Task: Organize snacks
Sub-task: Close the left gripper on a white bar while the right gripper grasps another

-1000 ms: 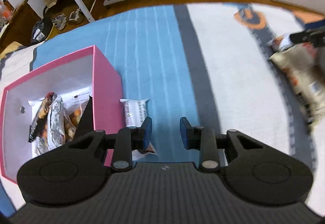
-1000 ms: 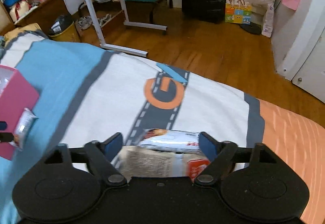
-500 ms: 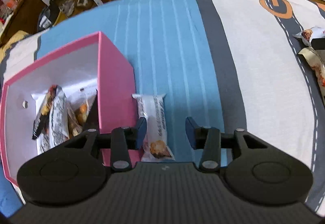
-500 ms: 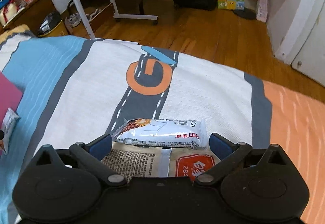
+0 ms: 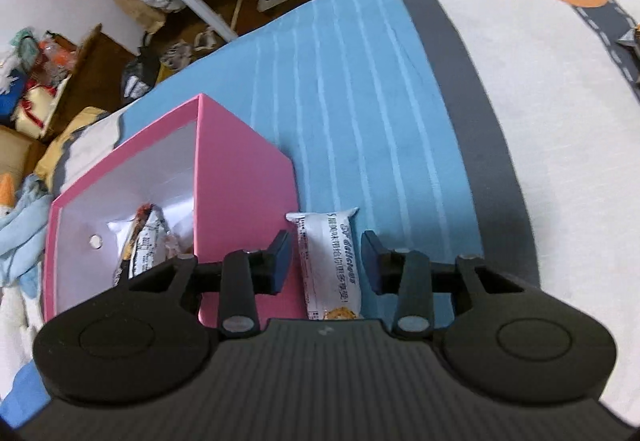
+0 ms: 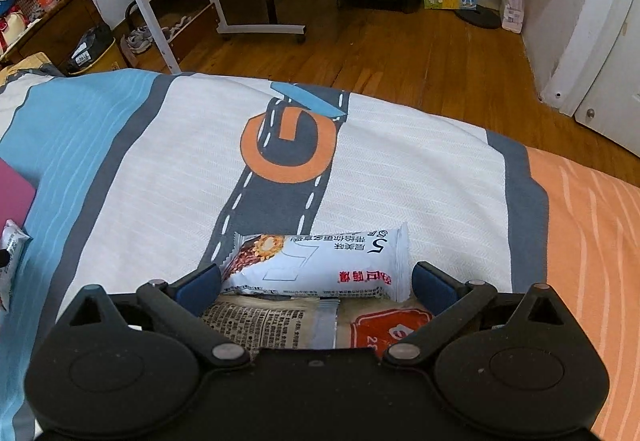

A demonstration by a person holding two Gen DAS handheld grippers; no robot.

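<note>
My left claw point(image 5: 326, 261) gapes around a white wrapped snack bar point(image 5: 330, 267) lying on the bed point(image 5: 380, 145) beside the open pink cardboard box point(image 5: 240, 193), which holds wrapped snacks point(image 5: 144, 245). My right claw point(image 6: 316, 283) is spread wide around another white bar point(image 6: 324, 265), gripping nothing.

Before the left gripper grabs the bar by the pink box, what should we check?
1. Left gripper open: ok.
2. Bar between its fingers: ok, one on each side.
3. Fingers touching the bar: cannot tell.
4. Finger clear of the box wall: cannot tell, very close.
5. Room in the box: ok, snacks lie low inside.
6. Right gripper out of the way: ok, open around another bar.
</note>
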